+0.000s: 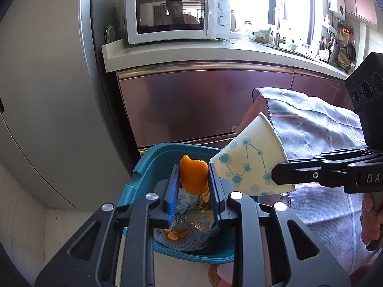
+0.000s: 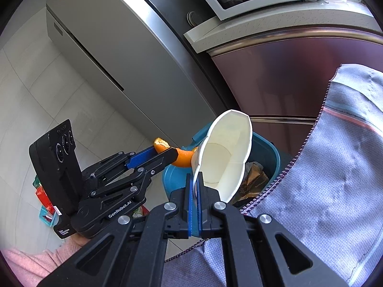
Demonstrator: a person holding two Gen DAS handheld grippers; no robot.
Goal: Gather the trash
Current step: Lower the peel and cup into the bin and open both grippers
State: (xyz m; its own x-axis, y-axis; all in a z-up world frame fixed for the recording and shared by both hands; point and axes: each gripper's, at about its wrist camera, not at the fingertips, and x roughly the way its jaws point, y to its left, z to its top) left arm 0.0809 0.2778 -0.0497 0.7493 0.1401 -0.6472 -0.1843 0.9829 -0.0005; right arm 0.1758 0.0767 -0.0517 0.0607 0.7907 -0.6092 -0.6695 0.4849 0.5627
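The left gripper (image 1: 193,186) is clamped on a curled orange peel (image 1: 194,177), directly above the round teal plastic bin (image 1: 153,162) below its tips. The right gripper (image 2: 195,189) pinches the wall of a squashed white paper cup with blue dots (image 1: 251,165) just beside it. Best release each squarely over the opening. Behind stand a speckled surface (image 1: 191,52) with a white microwave (image 1: 177,15), and a steel fridge (image 1: 47,95).

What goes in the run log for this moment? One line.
left gripper: holds orange peel | right gripper: holds paper cup | both above bin
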